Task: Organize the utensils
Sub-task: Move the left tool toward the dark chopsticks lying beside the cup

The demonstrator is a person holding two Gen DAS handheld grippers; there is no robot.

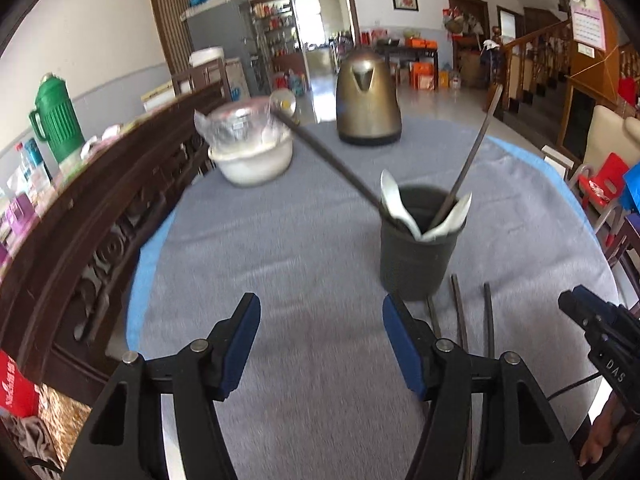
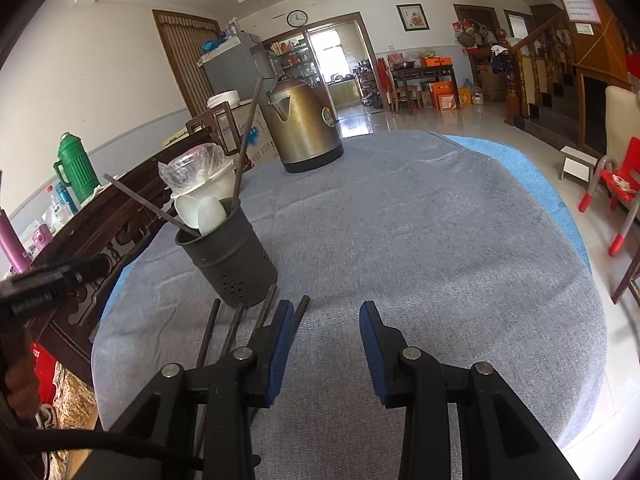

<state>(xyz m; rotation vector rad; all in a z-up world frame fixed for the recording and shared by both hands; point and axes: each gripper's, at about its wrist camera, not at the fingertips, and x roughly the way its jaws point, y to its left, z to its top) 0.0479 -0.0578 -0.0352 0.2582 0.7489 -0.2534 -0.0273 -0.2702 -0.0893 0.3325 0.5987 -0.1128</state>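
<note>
A dark utensil holder (image 1: pixel 416 256) (image 2: pixel 230 258) stands on the grey cloth. It holds white spoons (image 1: pixel 390 200) (image 2: pixel 210 212) and two dark chopsticks (image 1: pixel 468 164) (image 2: pixel 246 136) that lean outward. Several more dark chopsticks (image 1: pixel 460 312) (image 2: pixel 210 330) lie flat on the cloth in front of the holder. My left gripper (image 1: pixel 320 344) is open and empty, just left of the holder. My right gripper (image 2: pixel 326 354) is open and empty, with the lying chopsticks at its left finger. The right gripper's body shows at the right edge of the left wrist view (image 1: pixel 600 336).
A bronze kettle (image 1: pixel 366 98) (image 2: pixel 304 124) stands at the far side of the round table (image 2: pixel 480 220). A white bowl covered with plastic wrap (image 1: pixel 250 148) (image 2: pixel 200 176) sits behind the holder. A carved wooden bench (image 1: pixel 92 224) runs along the left edge.
</note>
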